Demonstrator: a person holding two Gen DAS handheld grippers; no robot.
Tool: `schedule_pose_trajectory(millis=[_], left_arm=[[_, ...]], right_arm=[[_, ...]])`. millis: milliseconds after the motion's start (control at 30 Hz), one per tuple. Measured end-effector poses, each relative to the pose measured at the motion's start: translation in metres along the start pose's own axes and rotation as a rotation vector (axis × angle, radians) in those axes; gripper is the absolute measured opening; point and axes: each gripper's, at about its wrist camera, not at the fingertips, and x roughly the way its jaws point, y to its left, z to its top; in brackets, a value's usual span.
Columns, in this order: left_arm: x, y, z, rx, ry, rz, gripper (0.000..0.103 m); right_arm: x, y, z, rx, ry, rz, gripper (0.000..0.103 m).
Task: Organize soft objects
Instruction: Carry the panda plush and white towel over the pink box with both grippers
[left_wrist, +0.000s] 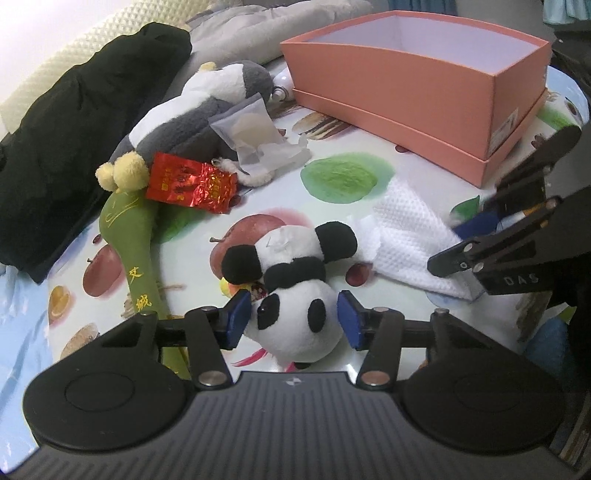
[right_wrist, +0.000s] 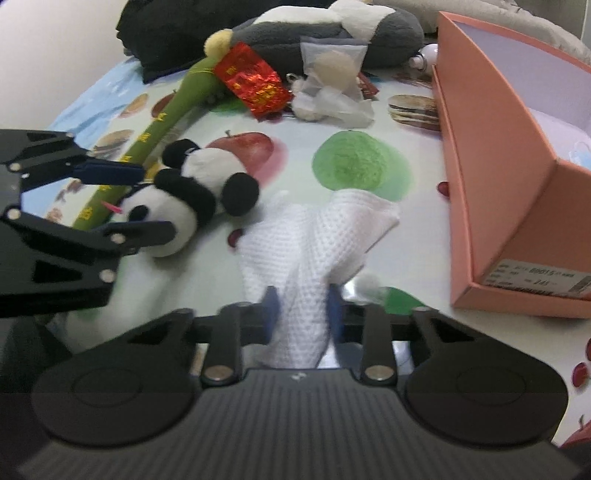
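Crowding the panda (left_wrist: 291, 295): green plush stick (left_wrist: 136, 258), red packet (left_wrist: 190, 182), white cloth (left_wrist: 410, 236).

Black-white panda (left_wrist: 291, 295), white waffle cloth (right_wrist: 306, 251), salmon box (left_wrist: 424, 88).

A round table (left_wrist: 258, 206) fills the middle, its white cover printed with red apples, green blotches and burgers. A pale blue cloth (left_wrist: 18, 332) shows beyond its edge at 8 o'clock. At 11 o'clock a cream, diamond-textured cushion (left_wrist: 55, 62) lies beside a plain white wall (right_wrist: 55, 48), with grey quilted bedding (left_wrist: 266, 26) at 12 o'clock; the light is soft and even.
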Motion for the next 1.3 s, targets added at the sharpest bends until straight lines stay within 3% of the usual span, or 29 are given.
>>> schedule_pose_trajectory(millis=[367, 933, 1300], left_arm=[[-0.027, 0.014, 0.011, -0.255, -0.122, -0.029, 0.051], [-0.093, 0.011, 0.026, -0.509, -0.261, -0.057, 0.051], [-0.136, -0.01, 0.046, -0.574, -0.334, -0.08, 0.051]], right_arm=[[-0.026, -0.008, 0.008, 0.097, -0.076, -0.043, 0.013], [-0.106, -0.002, 0.024, 0.129, -0.199, -0.057, 0.013], [-0.168, -0.014, 0.027, 0.139, -0.299, -0.101, 0.013]])
